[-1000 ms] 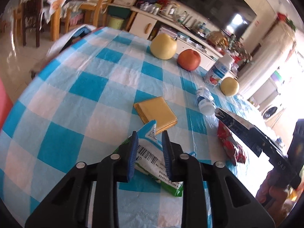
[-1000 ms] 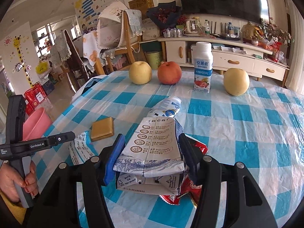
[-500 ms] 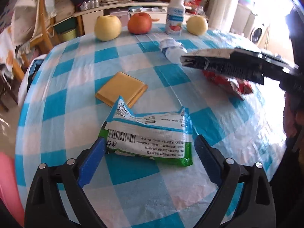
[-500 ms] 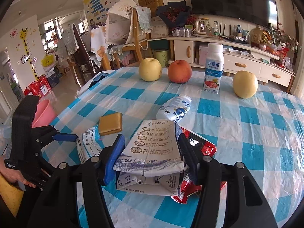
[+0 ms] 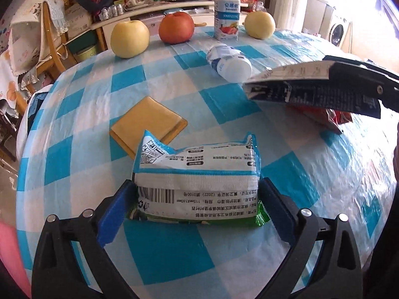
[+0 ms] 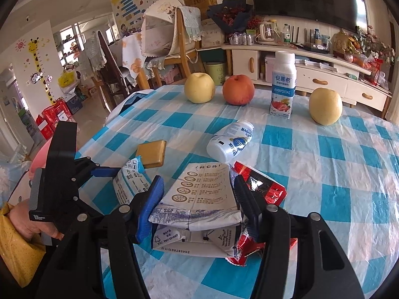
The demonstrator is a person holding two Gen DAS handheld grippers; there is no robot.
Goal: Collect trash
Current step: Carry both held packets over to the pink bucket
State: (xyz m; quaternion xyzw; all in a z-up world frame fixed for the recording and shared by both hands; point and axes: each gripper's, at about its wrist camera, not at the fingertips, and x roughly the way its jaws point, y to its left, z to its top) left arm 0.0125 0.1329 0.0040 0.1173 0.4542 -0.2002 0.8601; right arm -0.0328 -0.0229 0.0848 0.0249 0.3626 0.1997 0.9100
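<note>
A white and green wrapper (image 5: 197, 174) lies on the checked tablecloth (image 5: 82, 114). My left gripper (image 5: 195, 199) is open, one blue pad at each end of the wrapper. My right gripper (image 6: 197, 196) is shut on a flattened white carton (image 6: 202, 191), held just above a red wrapper (image 6: 266, 191). In the left wrist view the carton (image 5: 299, 84) hangs edge-on at the right, over the red wrapper (image 5: 334, 117). A small white bottle (image 6: 232, 142) lies on its side beyond the carton.
A yellow pad (image 5: 149, 122) lies just past the white and green wrapper. Two yellow fruits (image 6: 199, 91), a red apple (image 6: 238, 89) and an upright drink bottle (image 6: 283, 87) line the far edge. A pink tub (image 5: 10, 249) sits low left. Chairs and a cabinet stand beyond.
The left gripper let go of the white and green wrapper, opened wide, swung round and moved forward so the wrapper now lies between its pads. The right gripper kept hold of the carton.
</note>
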